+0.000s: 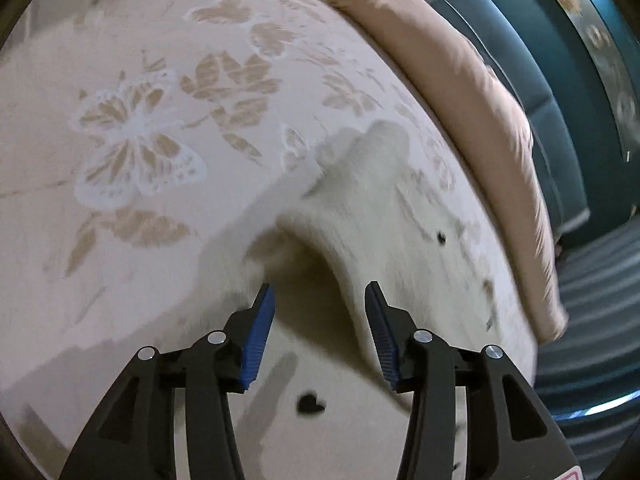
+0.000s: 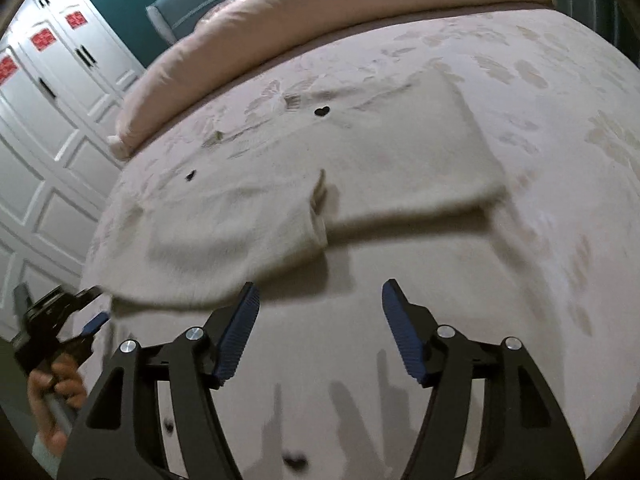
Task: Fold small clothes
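Observation:
A cream fleecy garment (image 1: 360, 200) with small black hearts lies on the bed, part of it folded over onto itself, with a raised fold arching just ahead of my left gripper (image 1: 320, 292). That gripper is open, with its left pad close beside the fabric's edge and not pressing on it. In the right wrist view the folded-over flap of the garment (image 2: 320, 184) lies ahead. My right gripper (image 2: 320, 288) stands open above the lower layer, with nothing between its pads. At the flap's left corner is the left gripper (image 2: 94, 308), held by a hand (image 2: 56, 392).
The bed sheet (image 1: 140, 140) is pale pink with a butterfly and leaf print. A rolled pink duvet (image 2: 280, 12) lies along the far edge by a teal headboard (image 2: 192, 4). White wardrobe doors (image 2: 52, 100) stand beyond the bed's left side.

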Motion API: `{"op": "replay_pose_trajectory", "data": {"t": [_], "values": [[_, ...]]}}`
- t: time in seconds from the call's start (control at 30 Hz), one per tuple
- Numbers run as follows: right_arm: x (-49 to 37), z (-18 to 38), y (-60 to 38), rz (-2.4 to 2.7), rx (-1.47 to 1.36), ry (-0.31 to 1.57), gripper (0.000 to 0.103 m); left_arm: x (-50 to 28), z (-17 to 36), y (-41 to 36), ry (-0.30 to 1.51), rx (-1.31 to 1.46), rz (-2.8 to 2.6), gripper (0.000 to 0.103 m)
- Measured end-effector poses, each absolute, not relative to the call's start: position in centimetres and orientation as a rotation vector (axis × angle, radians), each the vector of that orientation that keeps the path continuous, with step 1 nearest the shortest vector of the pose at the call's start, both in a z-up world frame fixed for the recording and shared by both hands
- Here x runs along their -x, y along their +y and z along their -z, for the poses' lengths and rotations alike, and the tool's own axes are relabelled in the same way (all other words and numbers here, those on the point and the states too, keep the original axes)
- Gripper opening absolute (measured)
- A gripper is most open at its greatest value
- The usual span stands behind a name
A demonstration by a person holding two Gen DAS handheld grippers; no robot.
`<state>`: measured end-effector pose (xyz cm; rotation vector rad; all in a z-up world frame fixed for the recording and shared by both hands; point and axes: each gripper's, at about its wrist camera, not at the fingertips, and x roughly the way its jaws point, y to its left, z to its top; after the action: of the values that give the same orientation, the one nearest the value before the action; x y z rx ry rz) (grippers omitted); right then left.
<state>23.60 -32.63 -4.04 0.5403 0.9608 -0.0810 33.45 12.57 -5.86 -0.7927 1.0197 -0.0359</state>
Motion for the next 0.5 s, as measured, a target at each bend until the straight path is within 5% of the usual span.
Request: {"op": "replay_pose_trajectory", "data": {"t": [0.1, 0.17, 0.23, 0.27, 0.33, 0.5], "values": [[-26.4, 4.9, -31.7, 0.072, -0.555, 0.999, 0.061, -35.3, 6.7, 13.2, 1.035, 0.889, 0.041, 0.044], [-28.0, 5.6, -31.0, 0.081, -0.551, 1.043, 0.046, -36.0, 7.1, 13.6, 1.036, 0.932, 0.049, 0.044], [-29.8, 5.0, -30.1, 0.083, -0.485, 1.060, 0.009, -36.4, 6.7, 13.4, 1.023, 0.965, 0.073, 0.042], [-30.5, 4.0, -29.9, 0.064, -0.457, 1.041, 0.008, -36.9, 6.4, 13.3, 1.012, 0.976, 0.098, 0.039], [-30.9, -0.5, -29.7, -0.004, -0.441, 0.898, 0.007, -37.9, 5.4, 12.9, 0.992, 0.970, 0.128, 0.010], [-28.3, -9.2, -32.7, -0.097, -0.507, 0.537, 0.007, -38.5, 3.7, 12.2, 0.909, 0.847, 0.124, 0.005]]}}
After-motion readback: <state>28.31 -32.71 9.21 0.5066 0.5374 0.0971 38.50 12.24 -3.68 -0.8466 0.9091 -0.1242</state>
